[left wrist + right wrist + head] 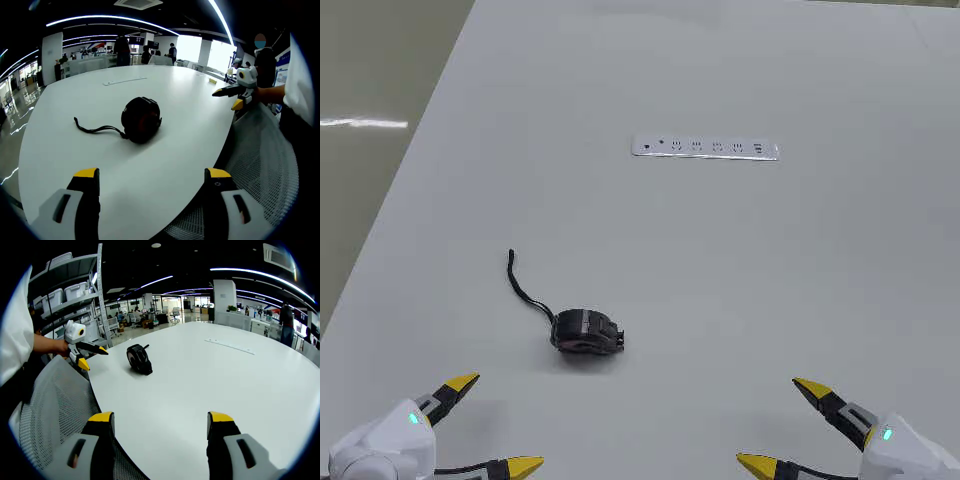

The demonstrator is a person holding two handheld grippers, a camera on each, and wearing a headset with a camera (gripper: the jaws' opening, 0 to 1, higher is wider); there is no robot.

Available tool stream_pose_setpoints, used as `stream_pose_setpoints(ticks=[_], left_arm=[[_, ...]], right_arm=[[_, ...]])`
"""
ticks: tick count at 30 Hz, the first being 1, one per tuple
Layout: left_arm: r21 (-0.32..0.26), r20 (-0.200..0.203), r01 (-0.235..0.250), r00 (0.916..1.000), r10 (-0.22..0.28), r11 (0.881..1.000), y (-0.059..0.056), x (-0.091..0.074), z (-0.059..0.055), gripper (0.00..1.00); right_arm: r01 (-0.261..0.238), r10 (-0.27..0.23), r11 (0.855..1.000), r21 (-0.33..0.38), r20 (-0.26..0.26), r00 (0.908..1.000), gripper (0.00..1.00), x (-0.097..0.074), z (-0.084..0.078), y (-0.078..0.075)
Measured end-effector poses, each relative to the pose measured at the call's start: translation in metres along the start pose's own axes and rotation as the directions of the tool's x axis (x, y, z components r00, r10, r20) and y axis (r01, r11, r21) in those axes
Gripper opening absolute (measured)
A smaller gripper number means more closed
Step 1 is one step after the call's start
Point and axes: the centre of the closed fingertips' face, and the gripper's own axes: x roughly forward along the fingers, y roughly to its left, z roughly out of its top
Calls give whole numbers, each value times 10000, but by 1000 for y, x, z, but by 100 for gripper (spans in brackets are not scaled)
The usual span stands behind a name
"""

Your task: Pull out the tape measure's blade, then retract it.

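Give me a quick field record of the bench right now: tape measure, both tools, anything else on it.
tape measure: black, lying on the white table, no blade drawn out
wrist strap: trails from the case, away from the person
left tool: open, empty, at the near edge, closest to the tape measure
right tool: open, empty, at the near edge, farther off
power strip: white, beyond the tape measure

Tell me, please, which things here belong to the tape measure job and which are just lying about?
For the job:
tape measure
left gripper, open
right gripper, open

Just lying about:
white power strip, farther back on the table
mesh chair back at the near edge
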Motion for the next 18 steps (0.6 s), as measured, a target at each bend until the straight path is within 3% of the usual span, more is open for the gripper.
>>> stream_pose_setpoints(ticks=[18], left_arm=[[18,33,45,10000,-45,10000,-1,-1,1,84]], right_arm=[[-25,24,10000,-56,-61,10000,76,0,-2,1]])
